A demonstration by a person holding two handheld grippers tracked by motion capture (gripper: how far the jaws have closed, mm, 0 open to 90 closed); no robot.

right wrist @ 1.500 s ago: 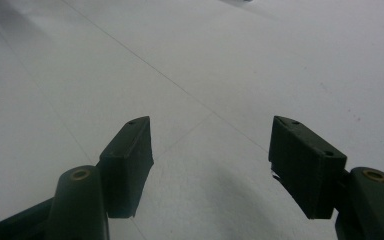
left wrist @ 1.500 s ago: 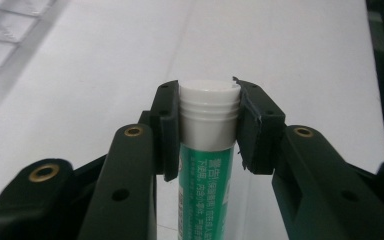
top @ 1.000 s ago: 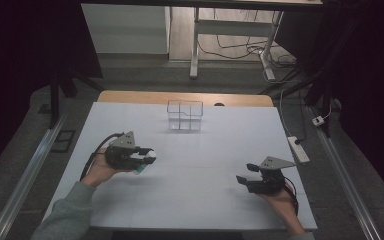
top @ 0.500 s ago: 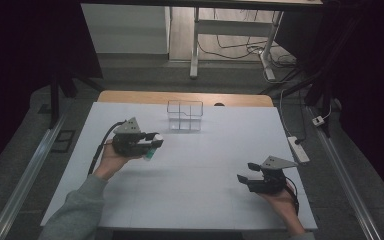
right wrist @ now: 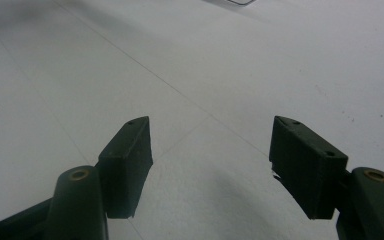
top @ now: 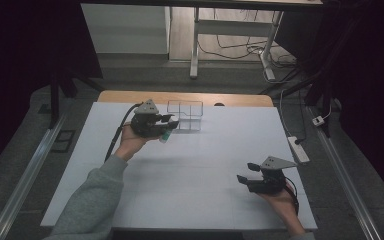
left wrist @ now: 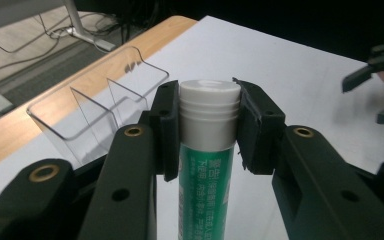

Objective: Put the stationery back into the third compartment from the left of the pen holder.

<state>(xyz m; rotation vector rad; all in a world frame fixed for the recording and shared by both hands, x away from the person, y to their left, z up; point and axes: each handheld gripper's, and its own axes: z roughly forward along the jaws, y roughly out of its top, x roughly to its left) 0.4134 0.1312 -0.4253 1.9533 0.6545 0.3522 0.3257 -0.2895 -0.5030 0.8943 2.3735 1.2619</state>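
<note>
Green tube (left wrist: pixel 206 185) clamped between left claw (left wrist: pixel 207 125) jaws; white cap forward.

A white power strip (top: pixel 298 149) lies on the floor just right of the table (top: pixel 200 165) (cables trail beyond the desk legs (top: pixel 194 42) behind)

Tube (left wrist: pixel 207 165) lower end cut off by the left gripper view's bottom edge, its green label print too blurred to read, holder (right wrist: pixel 240 2) mostly cropped at the right gripper view's top
</note>
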